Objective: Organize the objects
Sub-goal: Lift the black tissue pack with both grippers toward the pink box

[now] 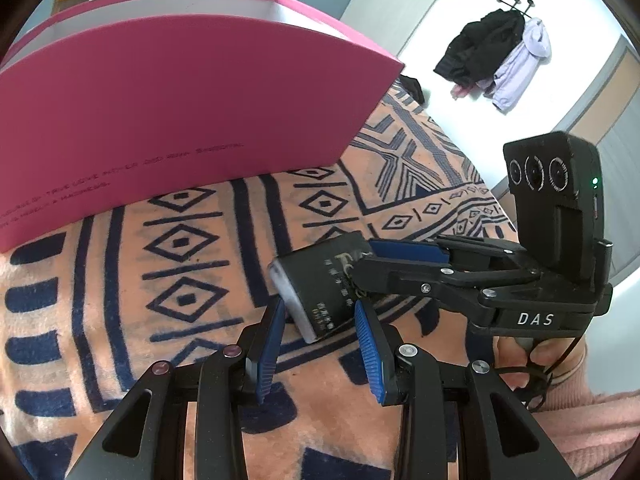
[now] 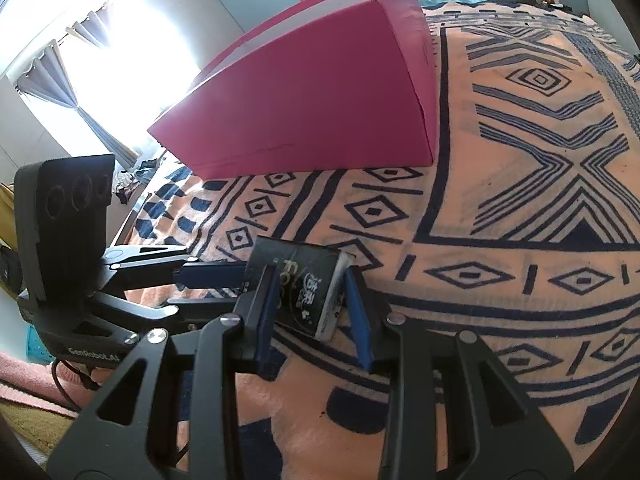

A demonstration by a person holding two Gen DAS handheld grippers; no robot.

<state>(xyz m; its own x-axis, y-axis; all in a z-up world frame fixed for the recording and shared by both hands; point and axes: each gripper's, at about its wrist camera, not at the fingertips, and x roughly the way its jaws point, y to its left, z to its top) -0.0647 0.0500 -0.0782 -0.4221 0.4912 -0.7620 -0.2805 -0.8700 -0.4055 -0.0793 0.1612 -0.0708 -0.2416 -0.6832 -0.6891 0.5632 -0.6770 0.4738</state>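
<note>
Tissue pack [image 1: 320,284], dark with pale lettering and a white end face, was found lying on the bed blanket [image 1: 120,280], just in front of the pink box [image 1: 180,120] but apart from it. The blanket was patterned in orange with navy diamonds and lines.

The pack was engaged from two sides at once. The left tongs [image 1: 318,308] were closed on the near corner of the pack, with a blue ribbed pad set against each long edge. The right tongs [image 1: 362,264] were brought in from the right side of the left wrist view and were closed on the opposite end of the pack, one blue finger above it and one below.

In the right wrist view the same arrangement was confirmed: the pack was seated between the two blue pads of the right tongs, and the fingers of the left tongs were seen reaching the pack's left end. Whether the pack was lifted clear of the blanket could not be determined.

The pink box was seen standing open-topped on the bed, its pale inner wall visible above the rim. A hand [image 1: 532,356] with a pink sleeve [image 1: 592,420] was seen beneath the body of the right tongs. Jackets on a coat rack [image 1: 500,52] were seen against the far wall, and a curtained window [image 2: 60,80] was seen on the other side.
</note>
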